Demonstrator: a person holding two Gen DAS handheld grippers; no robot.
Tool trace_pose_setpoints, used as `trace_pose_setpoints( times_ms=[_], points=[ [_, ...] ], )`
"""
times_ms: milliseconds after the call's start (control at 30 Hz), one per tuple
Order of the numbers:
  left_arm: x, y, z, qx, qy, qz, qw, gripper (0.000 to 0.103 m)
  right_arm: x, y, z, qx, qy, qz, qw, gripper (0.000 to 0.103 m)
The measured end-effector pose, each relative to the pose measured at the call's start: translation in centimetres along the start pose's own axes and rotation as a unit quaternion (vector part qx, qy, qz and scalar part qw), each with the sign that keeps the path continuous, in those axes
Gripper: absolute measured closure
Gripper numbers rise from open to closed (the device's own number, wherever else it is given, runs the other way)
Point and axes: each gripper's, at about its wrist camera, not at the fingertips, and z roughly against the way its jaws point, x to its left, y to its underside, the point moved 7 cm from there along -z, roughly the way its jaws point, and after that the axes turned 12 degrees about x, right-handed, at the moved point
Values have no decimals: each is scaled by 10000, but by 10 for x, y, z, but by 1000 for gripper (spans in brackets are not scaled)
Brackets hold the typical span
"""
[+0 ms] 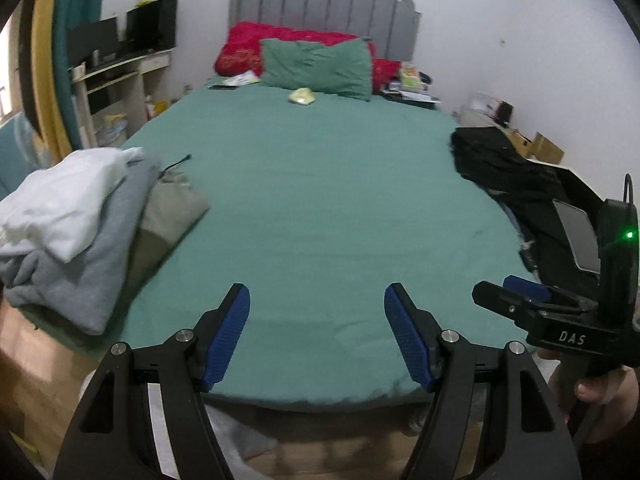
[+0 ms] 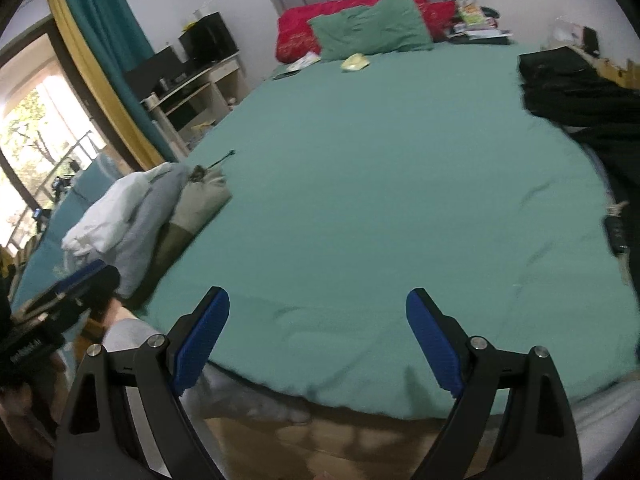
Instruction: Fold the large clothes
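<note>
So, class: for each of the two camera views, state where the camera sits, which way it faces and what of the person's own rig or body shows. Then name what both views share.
Left wrist: sits on the left gripper at the bed's foot, facing the grey padded headboard; its open blue-padded fingers show, and the right gripper held in a hand.
Right wrist: sits on the right gripper, facing the headboard, angled left toward the window; open fingers show, and the left gripper at the left edge.
Shared: green bedsheet, pale clothes pile, black garment heap.
</note>
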Motion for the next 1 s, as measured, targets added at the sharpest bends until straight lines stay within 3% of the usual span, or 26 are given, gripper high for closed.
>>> trace_pose_setpoints(
  times_ms=[233, 467, 667, 1000],
  points=[
    [-42, -3, -6, 43, 249, -204, 9995, 30, -42, 8, 23, -139, 412, -239, 9988, 14],
    [-82, -20, 3, -188, 448, -505, 9975, 30, -68, 9, 54, -407, 717, -384, 9959, 14],
    [-92, -35, 23, -554, 460, -426, 9965, 30, -66, 1, 86, -731, 956, -261, 9924, 14],
    [-80, -49, 78, -1309, 71, -340, 9908, 30, -39, -20, 151, -1435, 1271, 57, 9814, 13]
  ],
)
